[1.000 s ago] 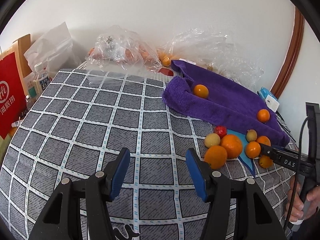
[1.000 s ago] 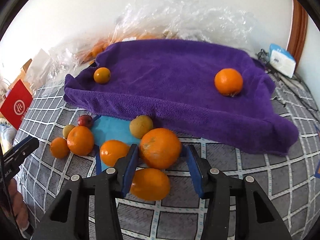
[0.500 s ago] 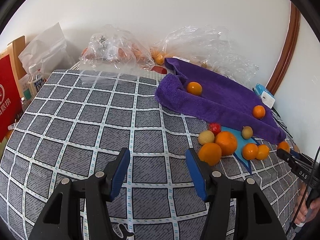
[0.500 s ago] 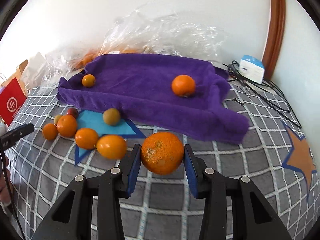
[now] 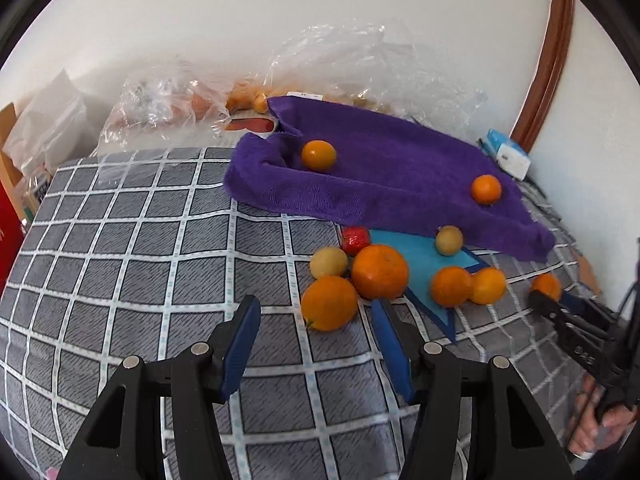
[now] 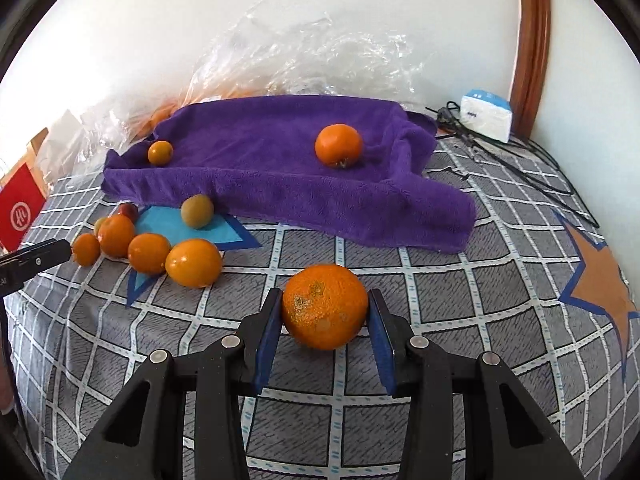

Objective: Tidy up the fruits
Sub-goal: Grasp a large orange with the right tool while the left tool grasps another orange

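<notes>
The right gripper [image 6: 325,322] is clamped on a large mandarin [image 6: 325,306], both blue pads pressed flat against its sides, with the checked bedcover [image 6: 460,300] showing beneath it. By the look of it the fruit is being carried toward the purple towel [image 6: 280,168], where an orange [image 6: 338,145] and a smaller round citrus [image 6: 160,153] already sit well apart. To do this well, keep the squeeze even so the soft peel is not crushed, bring the mandarin over the flat middle of the towel rather than its rolled front edge, and lower it until it rests before letting go, since a round fruit will likely roll on the slack cloth.

The left gripper [image 5: 316,344] has its jaws apart with nothing between them, hovering over the bedcover just short of the loose pile: an orange [image 5: 330,302] nearest, a bigger one [image 5: 380,271] behind it, a pale yellow-green fruit [image 5: 329,262] and a red fruit [image 5: 355,239] beyond.

The right wrist view alone shows the grip itself, plus an orange star patch [image 6: 600,280] and cables [image 6: 520,164] by a white and blue box [image 6: 486,114]. The left wrist view alone shows the person's hand [image 5: 596,428] on the right gripper's handle, and a clear bag of fruit [image 5: 160,112] by the wall
</notes>
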Demonstrator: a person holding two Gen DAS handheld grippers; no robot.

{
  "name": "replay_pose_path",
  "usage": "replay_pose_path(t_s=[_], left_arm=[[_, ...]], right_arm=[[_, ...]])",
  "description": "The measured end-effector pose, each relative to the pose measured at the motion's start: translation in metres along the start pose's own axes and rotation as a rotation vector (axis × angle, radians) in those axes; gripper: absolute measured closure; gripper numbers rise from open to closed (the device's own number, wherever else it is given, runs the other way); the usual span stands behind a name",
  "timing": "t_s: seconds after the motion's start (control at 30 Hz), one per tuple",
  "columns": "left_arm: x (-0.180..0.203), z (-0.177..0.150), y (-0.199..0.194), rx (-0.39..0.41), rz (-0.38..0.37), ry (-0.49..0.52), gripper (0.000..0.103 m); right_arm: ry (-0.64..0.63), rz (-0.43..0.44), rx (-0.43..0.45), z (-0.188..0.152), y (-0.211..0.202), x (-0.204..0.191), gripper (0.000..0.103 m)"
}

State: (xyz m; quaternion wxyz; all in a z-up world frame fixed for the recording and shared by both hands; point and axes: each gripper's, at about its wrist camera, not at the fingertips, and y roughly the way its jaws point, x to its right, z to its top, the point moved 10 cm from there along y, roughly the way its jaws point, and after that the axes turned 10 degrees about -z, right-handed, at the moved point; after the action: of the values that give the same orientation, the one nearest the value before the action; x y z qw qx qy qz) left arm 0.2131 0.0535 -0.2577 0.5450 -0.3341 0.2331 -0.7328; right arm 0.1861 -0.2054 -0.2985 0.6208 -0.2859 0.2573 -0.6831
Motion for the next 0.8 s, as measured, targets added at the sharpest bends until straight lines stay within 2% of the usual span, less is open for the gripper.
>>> replay_pose_path(t_s=[0.07,0.1,0.17,0.23,0.3,0.4,0.57,0.8], left_arm=[[-0.002,-0.001,0.008,-0.006,0.031,-0.003,0.048],[-0.001,-0.001,0.011,-0.007,0.017,-0.012,0.049],[0.001,-0.003,0.016,-0.007,-0.015,-0.021,0.066],[-0.001,-0.004,0.016,-0.01,-0.019,-0.03,0.071],[-0.004,-0.004,0.012,0.014,-0.071,-0.074,0.071],[-0.012,-0.005,0.008,0.043,-0.08,-0.133,0.071],[-0.005,-0.003,0.0,0.082,-0.11,-0.115,0.071],[-0.009,0.007,-0.008,0.149,-0.14,-0.156,0.071]], right_arm=[[-0.013,0.002,-0.005,-0.001,0.0,-0.002,0.062],[-0.02,0.004,-0.005,-0.002,0.0,-0.004,0.062],[-0.03,0.007,-0.009,-0.002,0.001,-0.005,0.062],[-0.036,0.011,-0.01,-0.002,0.002,-0.006,0.062],[-0.022,0.007,-0.005,-0.001,0.0,-0.004,0.062],[-0.004,0.0,-0.014,-0.002,0.002,0.0,0.062],[-0.019,-0.008,-0.012,-0.001,0.002,-0.001,0.062],[-0.071,-0.038,-0.019,-0.003,0.003,-0.008,0.062]])
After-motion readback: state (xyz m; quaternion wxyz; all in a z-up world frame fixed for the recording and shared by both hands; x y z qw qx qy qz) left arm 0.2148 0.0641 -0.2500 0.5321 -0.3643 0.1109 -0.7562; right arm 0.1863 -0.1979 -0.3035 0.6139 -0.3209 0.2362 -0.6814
